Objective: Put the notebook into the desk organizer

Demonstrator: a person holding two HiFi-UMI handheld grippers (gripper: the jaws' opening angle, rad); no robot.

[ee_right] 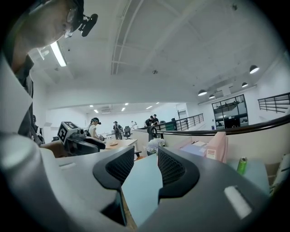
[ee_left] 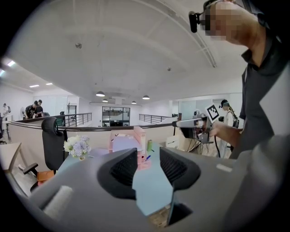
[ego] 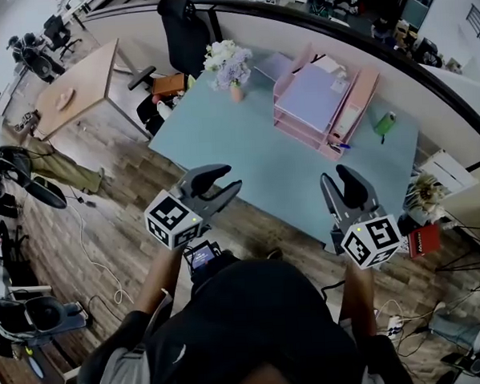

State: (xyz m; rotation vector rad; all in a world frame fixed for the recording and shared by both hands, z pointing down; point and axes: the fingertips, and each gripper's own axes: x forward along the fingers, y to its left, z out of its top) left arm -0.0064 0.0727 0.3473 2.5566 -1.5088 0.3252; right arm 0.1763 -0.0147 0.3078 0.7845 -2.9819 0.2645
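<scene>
A pink desk organizer (ego: pixel 350 109) stands at the far right of the pale blue table (ego: pixel 263 166). A lavender notebook (ego: pixel 311 95) lies flat on its top tray. My left gripper (ego: pixel 223 182) hovers over the table's near edge, open, with nothing between its jaws. To its right my right gripper (ego: pixel 338 176) is open and empty too. The left gripper view looks between the left gripper (ee_left: pixel 148 161) jaws to the organizer (ee_left: pixel 138 135) and notebook (ee_left: pixel 123 144). The right gripper view has the right gripper (ee_right: pixel 146 163), with organizer (ee_right: pixel 219 146) and notebook (ee_right: pixel 198 148) far right.
A vase of flowers (ego: pixel 229 67) stands at the table's far left corner, and a second flat lavender item (ego: pixel 275 65) lies behind the organizer. A green bottle (ego: pixel 383 123) and a blue pen (ego: pixel 339 146) sit right of the organizer. A black chair (ego: pixel 182 30) is beyond.
</scene>
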